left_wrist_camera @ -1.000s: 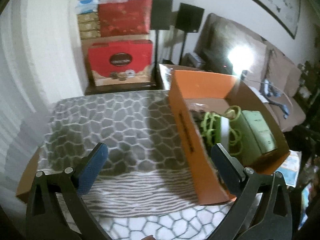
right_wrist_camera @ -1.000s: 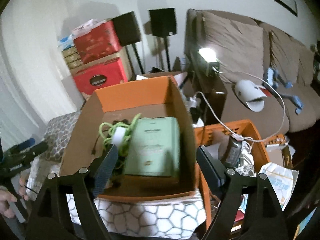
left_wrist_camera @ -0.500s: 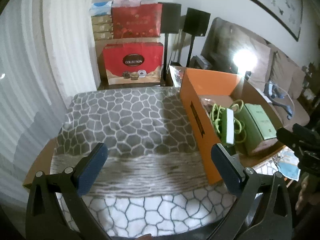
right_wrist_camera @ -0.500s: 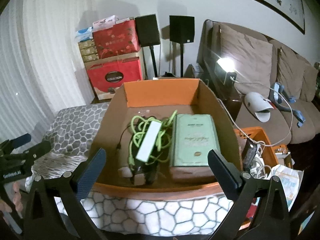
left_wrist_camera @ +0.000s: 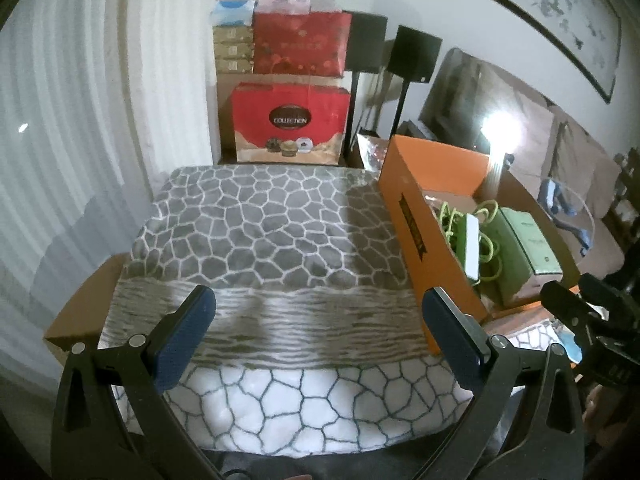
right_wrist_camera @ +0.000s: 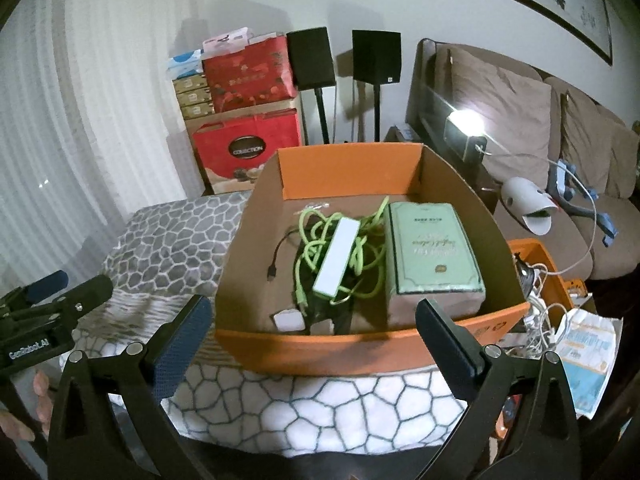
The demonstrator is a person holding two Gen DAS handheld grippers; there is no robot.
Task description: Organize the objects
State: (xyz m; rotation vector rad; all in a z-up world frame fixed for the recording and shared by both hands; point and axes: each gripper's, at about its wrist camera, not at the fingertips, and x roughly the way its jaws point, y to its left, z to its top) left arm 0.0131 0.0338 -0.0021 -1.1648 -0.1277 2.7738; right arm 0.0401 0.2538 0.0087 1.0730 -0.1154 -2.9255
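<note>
box: the orange box (right_wrist_camera: 352, 344) sits on the right part of the blanket (left_wrist_camera: 260, 232), open top up, so things can be dropped straight in.
contents: green book (right_wrist_camera: 434, 256) lies flat along the box's right wall; beside it a white bar (right_wrist_camera: 336, 256) rests on a tangle of green cable (right_wrist_camera: 360, 260), with a black cable (right_wrist_camera: 276, 260) to the left. they look already sorted in.
right gripper: right gripper (right_wrist_camera: 312, 336) hangs just before the box's near wall, jaws spread as wide as they go, having just been opening, nothing between them.
left gripper: left gripper (left_wrist_camera: 316, 332) hovers over bare blanket to the left of the box, jaws wide, holding nothing.
why so: my guess is both are backed off, free for the next item.
second bin: a smaller orange bin (right_wrist_camera: 548, 276) with wires stands lower, to the right, perhaps the source.
hidden: the near box corner hides what the small white pieces are; book lettering too small to read; the lamp (right_wrist_camera: 466, 136) glare washes out the sofa behind it; the bin's contents are a blur.
</note>
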